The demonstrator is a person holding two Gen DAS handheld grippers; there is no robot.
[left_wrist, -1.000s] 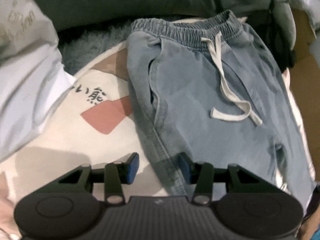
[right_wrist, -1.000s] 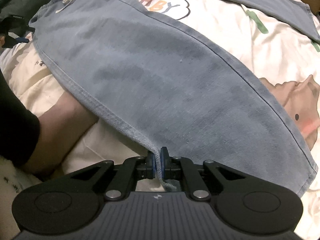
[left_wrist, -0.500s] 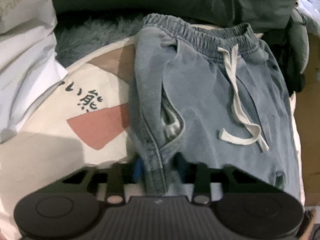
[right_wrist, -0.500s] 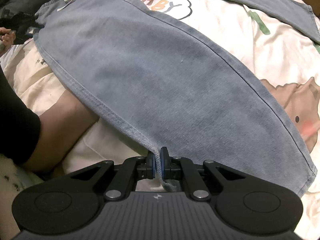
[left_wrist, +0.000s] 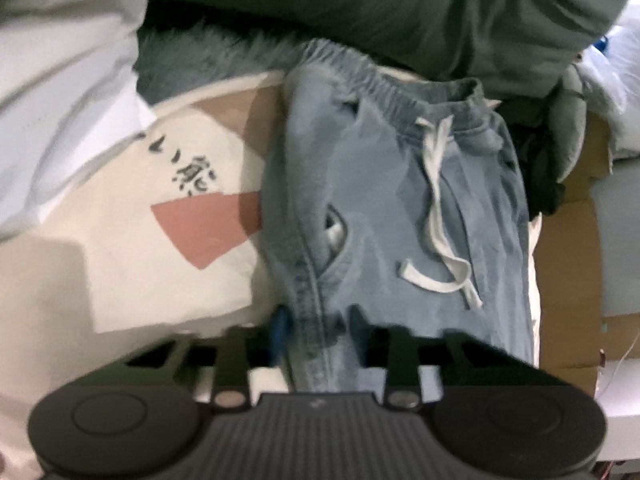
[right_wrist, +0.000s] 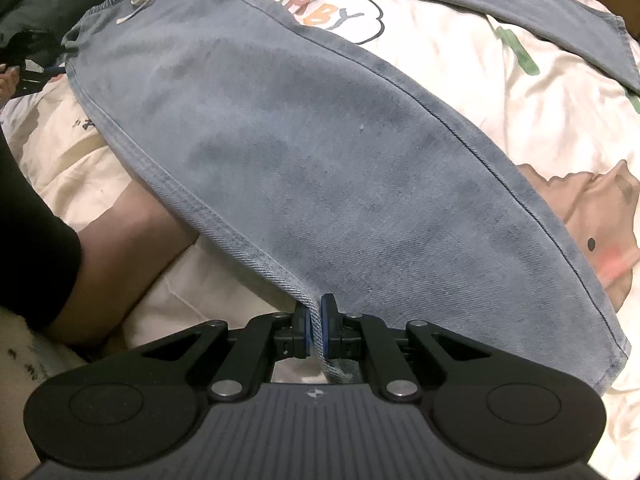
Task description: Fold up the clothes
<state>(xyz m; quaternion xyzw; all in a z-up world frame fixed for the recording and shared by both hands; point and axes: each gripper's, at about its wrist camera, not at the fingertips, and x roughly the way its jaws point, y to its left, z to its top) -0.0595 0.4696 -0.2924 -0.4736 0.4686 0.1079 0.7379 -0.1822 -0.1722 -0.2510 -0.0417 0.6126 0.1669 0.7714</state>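
Note:
Light blue jeans [left_wrist: 392,200] with an elastic waistband [left_wrist: 384,84] and a white drawstring [left_wrist: 436,216] lie on a cream printed bedsheet [left_wrist: 120,260]. My left gripper [left_wrist: 320,328] is shut on a bunched fold of the side seam just below the pocket, and the cloth rises between its blue pads. In the right wrist view one leg of the jeans [right_wrist: 320,152] stretches away toward the waistband. My right gripper [right_wrist: 316,320] is shut on the outer seam of that leg near the hem. The other leg [right_wrist: 480,4] lies across the top.
A white bag [left_wrist: 60,80] lies at the left, and dark green fabric [left_wrist: 360,8] with grey-blue fluff [left_wrist: 208,60] lies behind the waistband. A cardboard box [left_wrist: 568,280] stands at the right. A person's bare forearm [right_wrist: 132,240] and black sleeve [right_wrist: 32,240] rest beside the jeans leg.
My left gripper went from open above the side seam to shut on it, and the hip fabric bunched up toward it. The right gripper has kept its hold and place.

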